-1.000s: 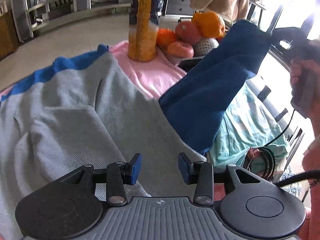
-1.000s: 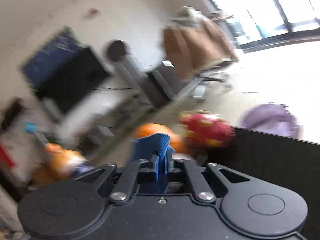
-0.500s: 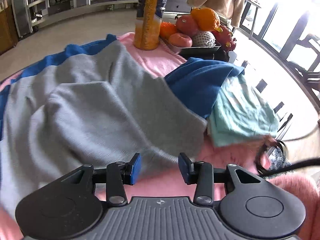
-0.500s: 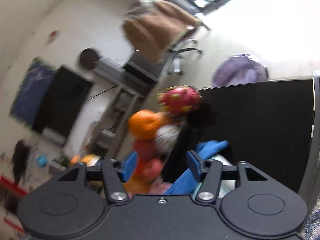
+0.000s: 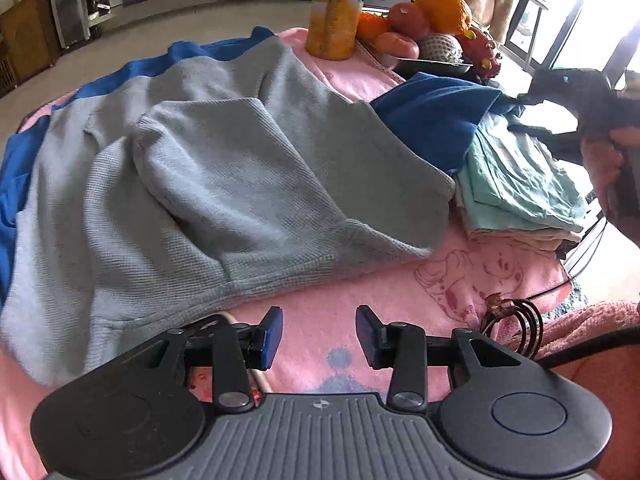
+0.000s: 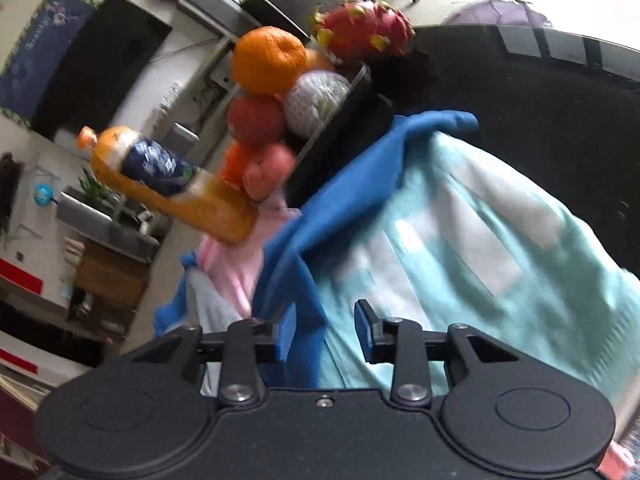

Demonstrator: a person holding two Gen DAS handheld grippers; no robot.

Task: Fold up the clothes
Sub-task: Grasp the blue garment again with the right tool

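Observation:
A grey knit garment lies spread over a blue garment on a pink blanket. My left gripper is open and empty, low over the blanket just in front of the grey garment's hem. My right gripper is open and empty, rolled to one side above the blue garment's loose end, which lies on a folded pale teal garment. The right gripper also shows in the left wrist view, at the far right.
A tray of fruit and an orange juice bottle stand at the back of the table. A stack of folded clothes lies at the right. Black cables lie at the blanket's right edge. A dark table edge lies beyond.
My right gripper opened and let go of the blue garment, which dropped onto the teal stack. My left gripper drew back toward the grey garment's near hem.

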